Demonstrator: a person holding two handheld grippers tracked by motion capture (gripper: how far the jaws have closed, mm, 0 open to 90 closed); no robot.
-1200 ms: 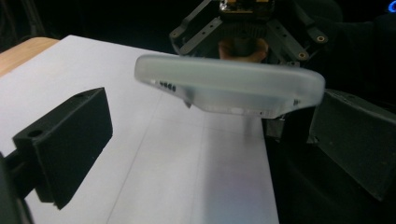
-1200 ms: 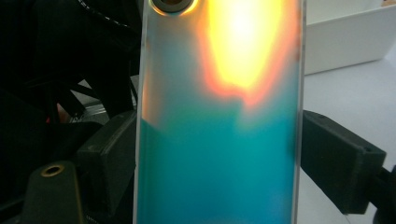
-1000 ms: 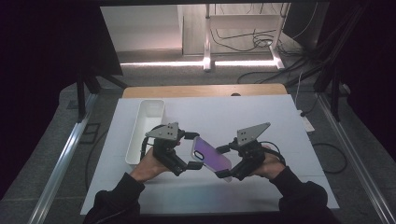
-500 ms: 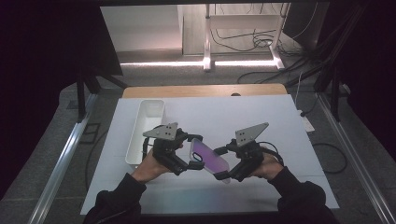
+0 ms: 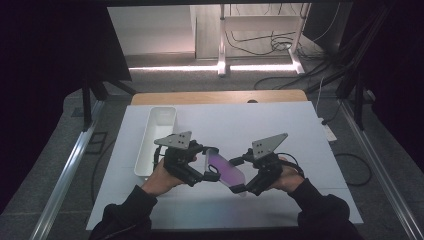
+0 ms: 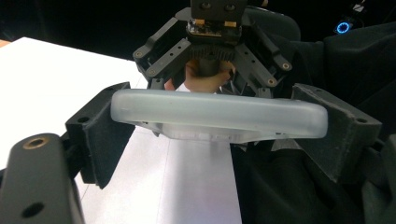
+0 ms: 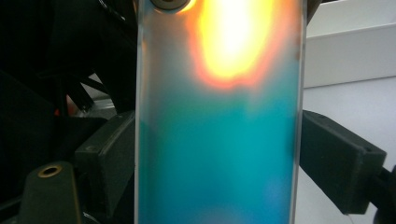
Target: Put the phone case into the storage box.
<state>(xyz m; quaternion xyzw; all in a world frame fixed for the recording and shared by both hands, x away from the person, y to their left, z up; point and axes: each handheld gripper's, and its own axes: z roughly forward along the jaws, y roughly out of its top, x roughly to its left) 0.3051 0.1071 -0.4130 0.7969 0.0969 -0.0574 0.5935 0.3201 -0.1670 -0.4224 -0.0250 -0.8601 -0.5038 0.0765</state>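
phone case (image 5: 225, 170) | no readable writing | left gripper (image 5: 209, 172) jaws just closed on it | right gripper (image 5: 239, 172) jaws clamp it

phone case (image 7: 219, 154) btwn black pads (image 7: 341, 163)

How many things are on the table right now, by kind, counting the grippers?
Grippers: 2, left gripper and right gripper, both clamped on the phone.
Phones: 1, the purple-backed phone, in a clear case.
Trays: 1, the white tray.
Total: 4
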